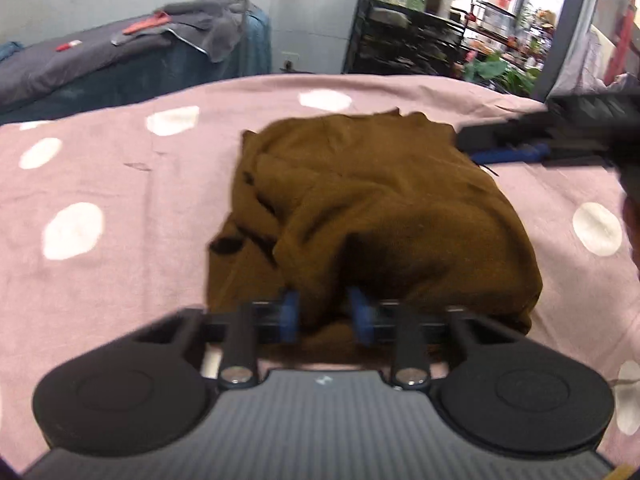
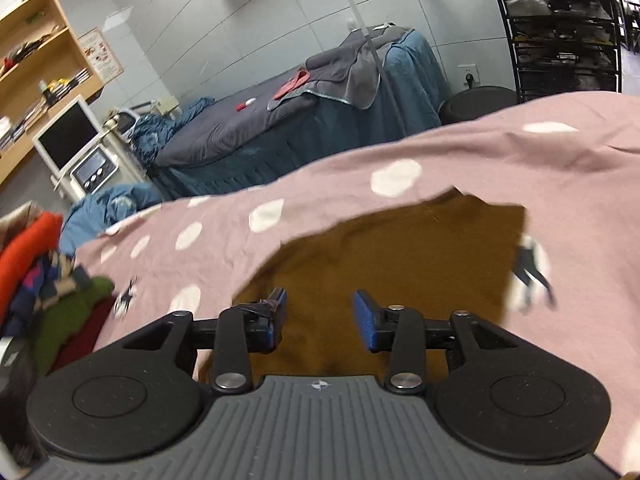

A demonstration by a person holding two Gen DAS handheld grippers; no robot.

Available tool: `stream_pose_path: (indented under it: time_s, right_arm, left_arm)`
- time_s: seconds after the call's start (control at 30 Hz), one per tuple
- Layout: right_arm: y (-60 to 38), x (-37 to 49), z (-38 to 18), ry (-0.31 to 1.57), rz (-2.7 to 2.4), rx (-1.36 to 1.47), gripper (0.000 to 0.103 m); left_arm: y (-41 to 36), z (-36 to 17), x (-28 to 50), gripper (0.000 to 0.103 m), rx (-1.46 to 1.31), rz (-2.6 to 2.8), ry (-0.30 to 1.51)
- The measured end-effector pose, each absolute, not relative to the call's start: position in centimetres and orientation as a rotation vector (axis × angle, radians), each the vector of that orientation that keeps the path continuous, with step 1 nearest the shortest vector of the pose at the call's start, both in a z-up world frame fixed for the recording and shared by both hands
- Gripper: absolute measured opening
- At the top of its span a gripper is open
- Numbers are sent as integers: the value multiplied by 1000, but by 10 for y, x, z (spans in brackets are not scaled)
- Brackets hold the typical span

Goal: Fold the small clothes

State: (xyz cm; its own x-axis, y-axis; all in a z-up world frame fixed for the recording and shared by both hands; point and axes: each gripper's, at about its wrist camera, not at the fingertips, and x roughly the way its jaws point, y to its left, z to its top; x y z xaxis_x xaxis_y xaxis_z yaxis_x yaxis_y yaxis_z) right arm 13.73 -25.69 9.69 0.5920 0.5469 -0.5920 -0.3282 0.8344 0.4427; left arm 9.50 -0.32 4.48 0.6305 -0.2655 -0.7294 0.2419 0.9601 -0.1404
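Note:
A brown knit garment [image 1: 376,208] lies bunched on the pink dotted sheet [image 1: 104,184]. My left gripper [image 1: 326,310] is at its near edge, and a fold of the brown cloth sits between its blue pads [image 1: 290,312]. My right gripper [image 2: 320,312] is open and empty, its blue pads [image 2: 366,320] apart just above the same garment [image 2: 400,248]. In the left wrist view the right gripper [image 1: 520,148] reaches in from the right at the garment's far right edge.
A pile of folded clothes, orange, green and dark red [image 2: 48,280], sits at the left edge of the bed. A second bed with grey and blue covers [image 2: 288,120] stands behind. A black shelf rack [image 2: 560,36] is at the back right.

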Motion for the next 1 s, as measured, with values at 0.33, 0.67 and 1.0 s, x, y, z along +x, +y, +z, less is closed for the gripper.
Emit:
stream_pose_path:
  time_s: [0.33, 0.67, 1.0]
  right_arm:
    - [-281, 102, 82, 768, 461, 283, 67]
    - [-296, 92, 54, 837, 421, 416, 74]
    - [-312, 101, 31, 872, 443, 684, 98]
  left_arm:
    - [47, 102, 70, 3, 86, -122, 696]
    - [83, 51, 62, 87, -402, -228, 876]
    - [45, 11, 88, 103, -600, -257, 903]
